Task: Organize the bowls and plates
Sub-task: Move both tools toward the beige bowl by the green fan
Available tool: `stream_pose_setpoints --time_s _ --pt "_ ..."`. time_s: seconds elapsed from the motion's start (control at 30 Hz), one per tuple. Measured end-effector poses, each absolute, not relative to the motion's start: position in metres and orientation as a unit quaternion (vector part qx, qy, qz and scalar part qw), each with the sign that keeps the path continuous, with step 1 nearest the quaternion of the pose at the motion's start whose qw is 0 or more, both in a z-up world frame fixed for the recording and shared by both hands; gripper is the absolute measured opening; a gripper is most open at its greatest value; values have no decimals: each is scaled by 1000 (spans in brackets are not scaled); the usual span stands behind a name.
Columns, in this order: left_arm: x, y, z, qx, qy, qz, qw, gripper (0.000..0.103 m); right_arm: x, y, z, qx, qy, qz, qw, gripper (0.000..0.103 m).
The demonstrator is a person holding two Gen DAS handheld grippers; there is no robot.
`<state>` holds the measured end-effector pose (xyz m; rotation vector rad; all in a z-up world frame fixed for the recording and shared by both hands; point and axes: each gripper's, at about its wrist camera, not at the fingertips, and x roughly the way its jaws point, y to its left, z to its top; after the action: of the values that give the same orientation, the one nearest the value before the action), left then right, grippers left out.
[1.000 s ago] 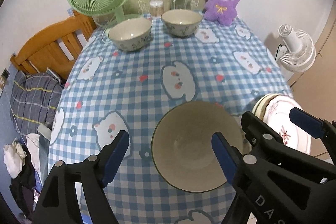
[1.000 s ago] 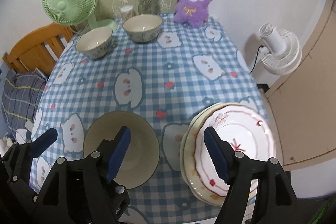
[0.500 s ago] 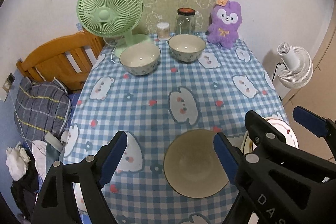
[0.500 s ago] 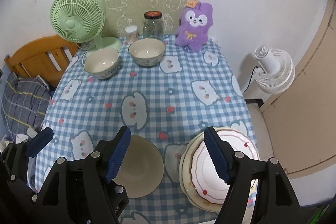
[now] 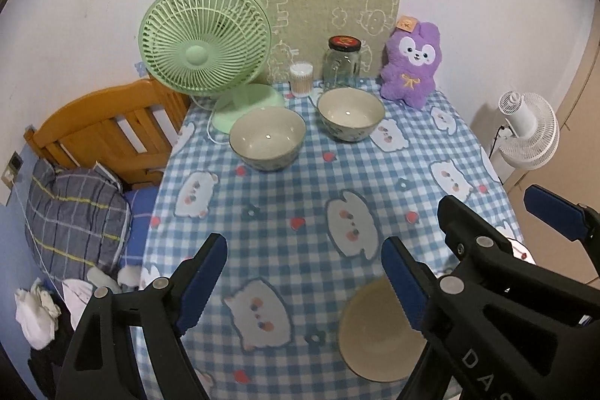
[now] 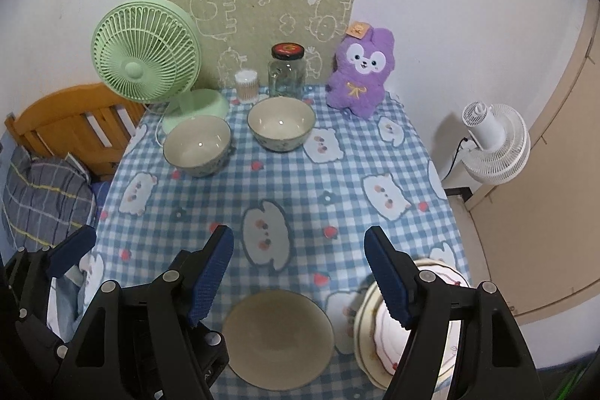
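Note:
A beige bowl (image 5: pixel 378 332) (image 6: pixel 277 338) sits at the near edge of the blue checked tablecloth (image 5: pixel 300 190). To its right lies a stack of white plates (image 6: pixel 371 325) with red trim, half hidden behind a finger. Two patterned bowls (image 5: pixel 267 137) (image 5: pixel 350 113) stand side by side at the far end, seen again as bowls (image 6: pixel 197 145) (image 6: pixel 281 122) in the right wrist view. My left gripper (image 5: pixel 303 278) hangs open above the table, nothing between its blue pads. My right gripper (image 6: pixel 300 272) is open too, above the beige bowl and plates.
A green fan (image 5: pixel 204 42), a cotton swab cup (image 5: pixel 301 78), a glass jar (image 5: pixel 342 60) and a purple plush (image 5: pixel 410 62) line the back edge. A wooden bed frame (image 5: pixel 108 122) and pillow (image 5: pixel 71 216) lie left; a white floor fan (image 6: pixel 495 141) stands right.
Both grippers have risen and drawn back from the table. The beige bowl and plates now look smaller and lower in view; the bowl is no longer between the left fingers.

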<state>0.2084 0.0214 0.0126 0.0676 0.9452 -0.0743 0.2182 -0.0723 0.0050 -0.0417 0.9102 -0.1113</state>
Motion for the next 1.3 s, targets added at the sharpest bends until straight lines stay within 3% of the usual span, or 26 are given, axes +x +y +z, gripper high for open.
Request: stream_pose_setpoints --time_s 0.7,1.3 --pt "285 77 23 47 435 -60 897 86 293 -14 16 -14 421 -70 904 75" --pt "353 97 -2 45 438 -67 895 85 363 5 -12 3 427 -74 901 75"
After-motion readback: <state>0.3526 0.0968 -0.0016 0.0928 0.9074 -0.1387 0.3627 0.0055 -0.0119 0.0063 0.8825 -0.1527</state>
